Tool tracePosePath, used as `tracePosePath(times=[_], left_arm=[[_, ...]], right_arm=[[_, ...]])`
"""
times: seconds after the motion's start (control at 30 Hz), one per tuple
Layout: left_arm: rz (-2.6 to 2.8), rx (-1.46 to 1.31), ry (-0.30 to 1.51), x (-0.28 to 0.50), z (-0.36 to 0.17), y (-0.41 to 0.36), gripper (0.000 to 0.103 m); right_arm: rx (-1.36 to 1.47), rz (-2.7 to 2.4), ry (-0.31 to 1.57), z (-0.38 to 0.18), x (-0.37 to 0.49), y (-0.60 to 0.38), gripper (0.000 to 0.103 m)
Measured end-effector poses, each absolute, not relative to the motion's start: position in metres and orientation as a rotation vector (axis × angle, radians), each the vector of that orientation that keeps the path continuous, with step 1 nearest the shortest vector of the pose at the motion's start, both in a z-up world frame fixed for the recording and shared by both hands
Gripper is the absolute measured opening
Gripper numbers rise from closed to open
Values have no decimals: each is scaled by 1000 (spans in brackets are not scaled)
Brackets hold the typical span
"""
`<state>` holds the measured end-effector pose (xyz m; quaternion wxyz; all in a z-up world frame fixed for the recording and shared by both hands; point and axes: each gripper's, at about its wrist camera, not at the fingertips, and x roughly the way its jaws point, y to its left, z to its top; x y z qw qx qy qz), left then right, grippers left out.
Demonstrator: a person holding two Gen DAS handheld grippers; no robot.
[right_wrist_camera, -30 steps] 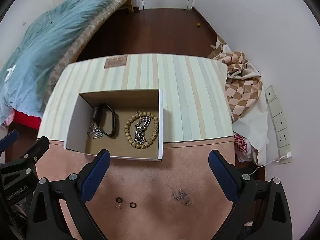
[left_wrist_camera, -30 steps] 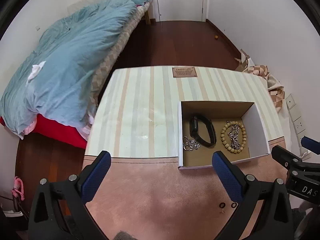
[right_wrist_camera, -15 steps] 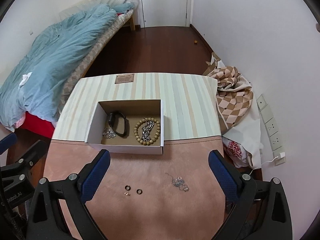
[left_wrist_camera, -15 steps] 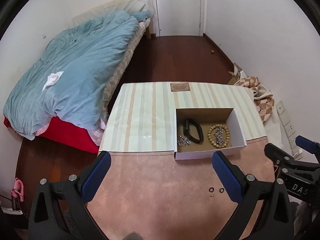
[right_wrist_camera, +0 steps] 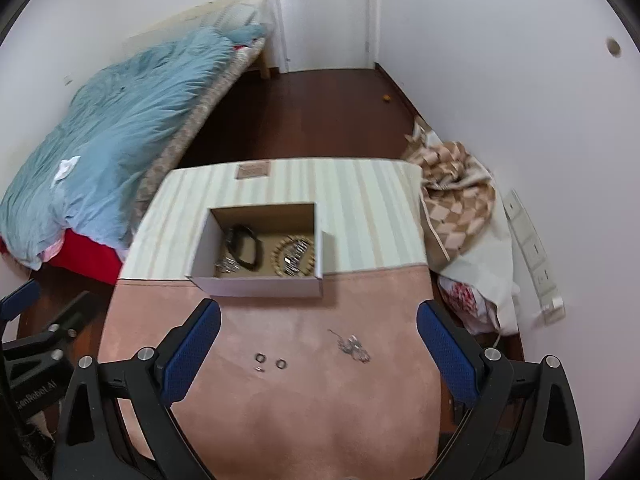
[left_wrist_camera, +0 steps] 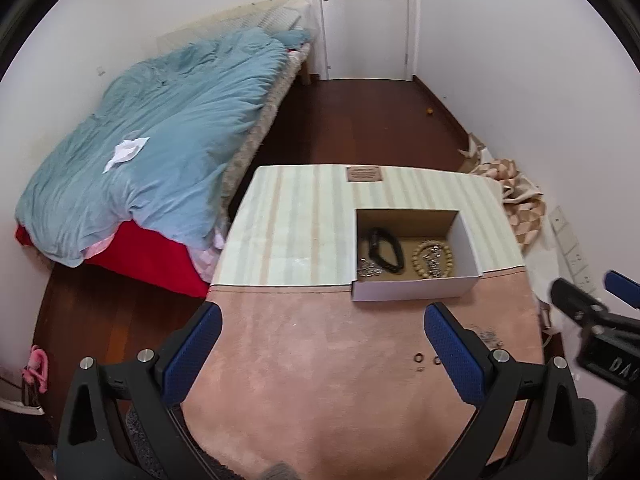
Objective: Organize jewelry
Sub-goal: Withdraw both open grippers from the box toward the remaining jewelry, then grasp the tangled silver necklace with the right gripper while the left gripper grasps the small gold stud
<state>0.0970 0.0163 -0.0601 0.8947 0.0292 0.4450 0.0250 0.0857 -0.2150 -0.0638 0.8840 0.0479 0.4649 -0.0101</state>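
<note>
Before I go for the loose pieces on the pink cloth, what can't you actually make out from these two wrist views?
- Small piece beside the two rings: too small to identify in either view.
- Thin chain: in the left wrist view the left gripper's finger partly covers it; clasp unreadable.
- Box contents: motion-blurred in the right wrist view; the near wall hides the floor's front strip.
- Right gripper: open.
</note>
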Motion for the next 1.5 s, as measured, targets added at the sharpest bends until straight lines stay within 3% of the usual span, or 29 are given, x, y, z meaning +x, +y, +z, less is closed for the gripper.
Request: tracePosePath(times=[0.1, 0.27, 0.33, 0.4, 0.7, 0.87, 0.93, 1.33, 1.43, 1.5], left_arm=[[65, 68, 942, 96, -83, 13, 103], [96, 106, 1016, 98, -131, 6, 103], [106, 117, 1062, 100, -155, 4, 103], [107, 120, 1101, 103, -176, 3, 103], [59, 137, 1212, 111, -227, -9, 103], [12, 129, 1218, 110, -232, -16, 103], [-21, 124, 1206, 109, -231, -22, 103], [-174, 108, 1208, 102, -243, -70, 100], [-191, 117, 1220, 103, -250, -80, 81], [-200, 129, 1233, 103, -255, -85, 57]], right_arm=[[158, -41, 1012, -88, 84, -234, 99], [250, -74, 1105, -156, 81, -270, 74], [277, -72, 1139, -185, 81, -280, 57], [310, -61, 1174, -211, 81, -286, 51], [234, -54, 1150, -263, 97, -276, 48], [145, -32, 1136, -270, 104, -261, 34], [101, -23, 1120, -270, 105, -254, 13], [165, -55, 1093, -254, 89, -272, 12], [174, -67, 1088, -252, 87, -279, 12], [176, -76, 1090, -251, 86, -281, 12]])
